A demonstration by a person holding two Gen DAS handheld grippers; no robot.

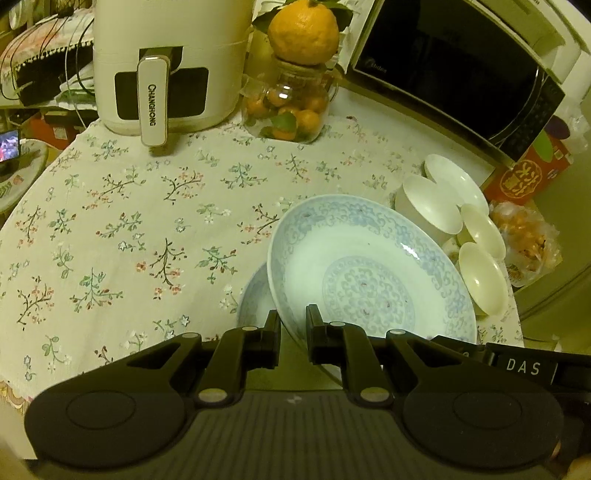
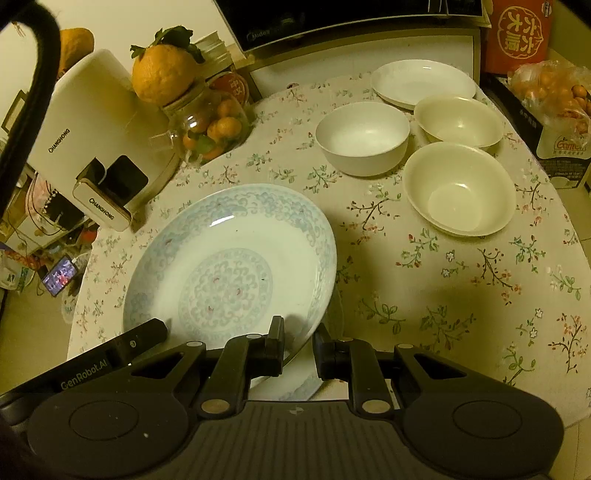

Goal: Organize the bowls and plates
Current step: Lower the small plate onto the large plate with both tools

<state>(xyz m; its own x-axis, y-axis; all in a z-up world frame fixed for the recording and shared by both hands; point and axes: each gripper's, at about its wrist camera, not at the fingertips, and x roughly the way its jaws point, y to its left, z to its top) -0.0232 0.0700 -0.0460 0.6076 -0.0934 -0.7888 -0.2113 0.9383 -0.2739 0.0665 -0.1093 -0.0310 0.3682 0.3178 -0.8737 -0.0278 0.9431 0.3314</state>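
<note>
Left wrist view: left gripper (image 1: 293, 325) and right gripper (image 2: 299, 341) both pinch the blue-patterned plate (image 1: 369, 273) rim, over another plate (image 1: 255, 299).

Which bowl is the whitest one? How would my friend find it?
Start at the black microwave at the back of the flowery tablecloth. In front of it sits a shallow white dish, then three bowls. The whitest bowl stands nearest the glass jar of oranges; the other two look cream.
</note>
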